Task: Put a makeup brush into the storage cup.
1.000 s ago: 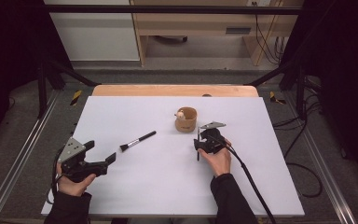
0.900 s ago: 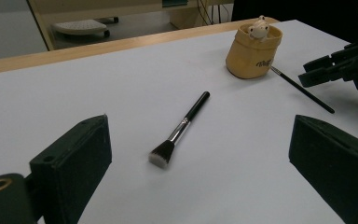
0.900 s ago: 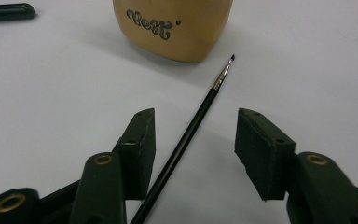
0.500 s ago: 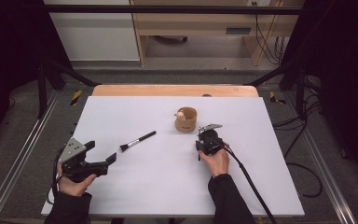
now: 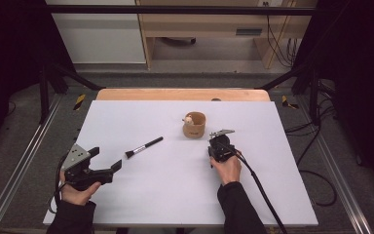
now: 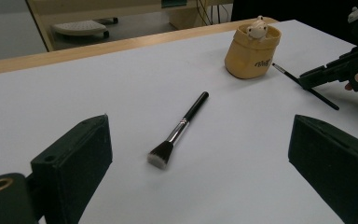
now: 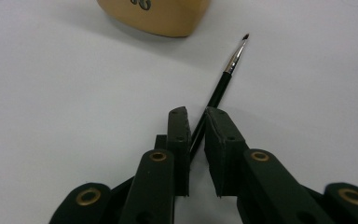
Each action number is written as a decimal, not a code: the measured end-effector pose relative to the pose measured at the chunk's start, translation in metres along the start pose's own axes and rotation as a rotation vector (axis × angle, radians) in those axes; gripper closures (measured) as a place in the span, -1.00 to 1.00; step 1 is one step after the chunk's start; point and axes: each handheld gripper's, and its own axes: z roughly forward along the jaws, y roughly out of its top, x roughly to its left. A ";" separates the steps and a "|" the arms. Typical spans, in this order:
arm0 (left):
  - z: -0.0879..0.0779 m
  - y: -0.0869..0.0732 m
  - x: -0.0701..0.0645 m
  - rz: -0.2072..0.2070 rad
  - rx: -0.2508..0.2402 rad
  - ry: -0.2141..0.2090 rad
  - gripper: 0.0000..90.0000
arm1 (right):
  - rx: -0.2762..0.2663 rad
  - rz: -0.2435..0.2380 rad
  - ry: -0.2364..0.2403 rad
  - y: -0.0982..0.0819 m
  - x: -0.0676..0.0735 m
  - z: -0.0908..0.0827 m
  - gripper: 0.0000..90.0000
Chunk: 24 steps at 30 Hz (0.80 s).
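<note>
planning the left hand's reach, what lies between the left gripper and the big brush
Nothing: in the left gripper view, bare white table runs from the open left gripper to the big brush.

Count on the desk (image 5: 282, 195): brushes, 2 — one broad powder brush (image 6: 179, 128) with a black handle, one thin liner brush (image 7: 223, 81). Cups, 1 — a tan cup (image 5: 195, 126). Small pale figures in that cup, 1 (image 6: 257, 28). Hand-held tools, 2 — left tool (image 5: 111, 168), right tool (image 7: 196, 128).
</note>
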 end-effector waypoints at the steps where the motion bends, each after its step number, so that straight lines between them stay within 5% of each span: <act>1: 0.000 0.000 0.000 0.000 0.000 0.000 -0.88 | 0.000 0.000 -0.001 0.000 0.000 0.000 0.80; 13: 0.000 0.000 0.000 0.002 0.000 -0.002 -0.88 | 0.034 -0.010 -0.042 0.001 -0.004 -0.003 0.87; 24: 0.000 0.000 0.000 0.004 0.001 -0.002 -0.88 | 0.038 -0.022 -0.032 -0.001 -0.011 -0.005 0.90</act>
